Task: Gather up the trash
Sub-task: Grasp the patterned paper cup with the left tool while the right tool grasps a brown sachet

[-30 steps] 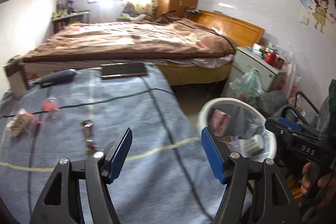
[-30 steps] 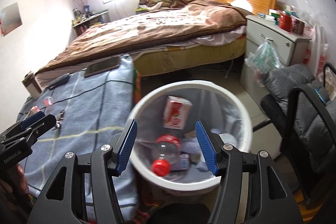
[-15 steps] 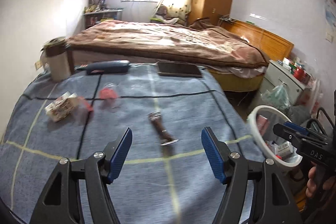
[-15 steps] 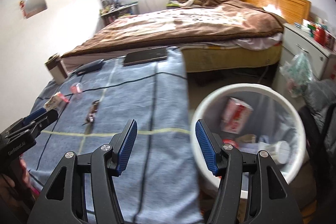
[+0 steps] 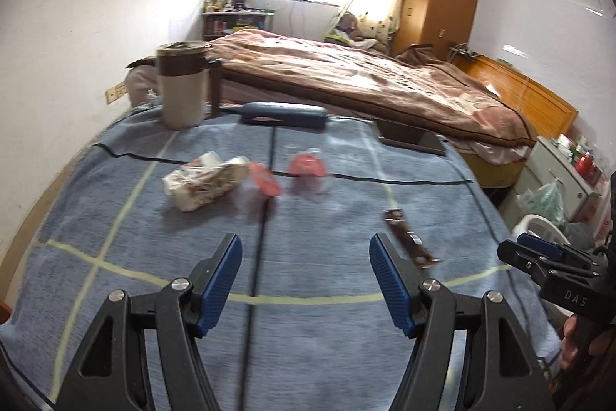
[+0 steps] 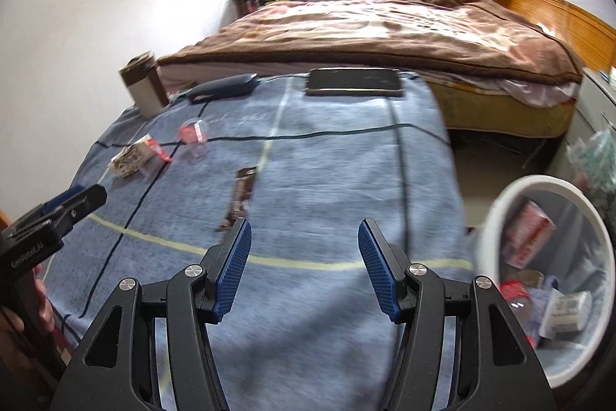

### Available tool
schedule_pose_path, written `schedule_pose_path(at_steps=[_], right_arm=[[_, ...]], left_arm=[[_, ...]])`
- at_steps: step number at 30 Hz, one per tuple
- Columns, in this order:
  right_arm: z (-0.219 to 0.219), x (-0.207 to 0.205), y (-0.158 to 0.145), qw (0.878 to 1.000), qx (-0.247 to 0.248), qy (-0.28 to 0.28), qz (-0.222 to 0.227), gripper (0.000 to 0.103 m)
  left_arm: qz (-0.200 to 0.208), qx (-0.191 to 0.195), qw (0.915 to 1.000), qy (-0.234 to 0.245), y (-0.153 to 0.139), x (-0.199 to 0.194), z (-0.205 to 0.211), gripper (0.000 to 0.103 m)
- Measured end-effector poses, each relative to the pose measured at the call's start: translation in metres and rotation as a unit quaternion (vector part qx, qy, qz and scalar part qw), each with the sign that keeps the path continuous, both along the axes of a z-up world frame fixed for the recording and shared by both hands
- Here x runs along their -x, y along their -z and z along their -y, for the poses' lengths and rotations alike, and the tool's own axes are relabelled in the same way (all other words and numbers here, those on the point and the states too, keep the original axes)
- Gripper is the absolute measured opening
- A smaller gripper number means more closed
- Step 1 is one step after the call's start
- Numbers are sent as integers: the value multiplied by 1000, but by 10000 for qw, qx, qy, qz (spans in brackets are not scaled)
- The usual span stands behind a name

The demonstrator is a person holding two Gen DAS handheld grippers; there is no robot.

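Trash lies on a blue checked cloth (image 5: 308, 334): a crumpled printed packet (image 5: 202, 185) (image 6: 131, 158), a red wrapper (image 5: 265, 182), a clear cup with a red lid (image 5: 310, 172) (image 6: 194, 137) and a brown snack wrapper (image 5: 408, 241) (image 6: 240, 197). My left gripper (image 5: 304, 276) hovers open over the cloth, short of the packet and cup, nothing between its blue pads. My right gripper (image 6: 304, 259) is open too, just right of the brown wrapper's near end. The white trash bin (image 6: 496, 207) (image 5: 537, 222) stands off the cloth's right edge with cartons and a bottle inside.
A tall beige and brown mug (image 5: 183, 87), a dark blue case (image 5: 285, 114) and a dark tablet (image 6: 354, 81) lie along the cloth's far edge. Beyond it is a bed with a brown blanket (image 5: 365, 79). A white nightstand (image 5: 558, 172) stands at the right.
Both grippers swung left, away from the bin and over the cloth. The bin slid to the right edge of both views and the trash items came nearer. Jaws kept the same width.
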State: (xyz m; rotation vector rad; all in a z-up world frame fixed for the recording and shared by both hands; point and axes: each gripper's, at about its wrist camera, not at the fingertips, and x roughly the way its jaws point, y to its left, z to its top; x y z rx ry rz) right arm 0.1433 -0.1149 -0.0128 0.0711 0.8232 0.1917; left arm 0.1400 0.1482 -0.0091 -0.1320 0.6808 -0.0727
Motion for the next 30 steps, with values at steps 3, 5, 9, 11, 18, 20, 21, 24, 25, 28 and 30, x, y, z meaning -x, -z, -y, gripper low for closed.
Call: schedule_pose_path(at_steps=[3, 5, 9, 11, 18, 20, 21, 24, 25, 28, 30], right_arm=[[-16, -8, 4, 9999, 94, -129, -51, 60], [-23, -12, 6, 9998, 98, -183, -68, 60], [-37, -24, 12, 9995, 79, -275, -162, 60], [-45, -30, 17, 9993, 120, -283, -231, 60], [-59, -46, 29, 9986, 249, -246, -391, 60], [-63, -49, 32, 9985, 265, -241, -426, 60], [-64, -50, 33, 9984, 285, -241, -431, 60], [-68, -55, 36, 9980, 353, -229, -482, 55], [-69, -56, 37, 9979, 352, -225, -490, 52], [-71, -58, 40, 9977, 350, -233, -541, 48], [-72, -60, 43, 9974, 355, -248, -570, 41]], left_arm=[[-15, -43, 9999, -120, 3, -5, -17, 71], [-3, -143, 9998, -171, 4, -8, -25, 72], [-106, -98, 9996, -255, 10, -19, -46, 72], [-158, -26, 9995, -254, 13, -24, -55, 72], [-290, -124, 9988, -381, 20, -46, -80, 72], [-272, -312, 9983, -422, 21, -51, -85, 73], [-289, -318, 9981, -431, 21, -54, -87, 73], [-359, -156, 9986, -354, 25, -65, -96, 74], [-401, -125, 9986, -313, 27, -70, -98, 75], [-485, -176, 9984, -233, 31, -82, -99, 75], [-525, -259, 9982, -140, 32, -89, -98, 75]])
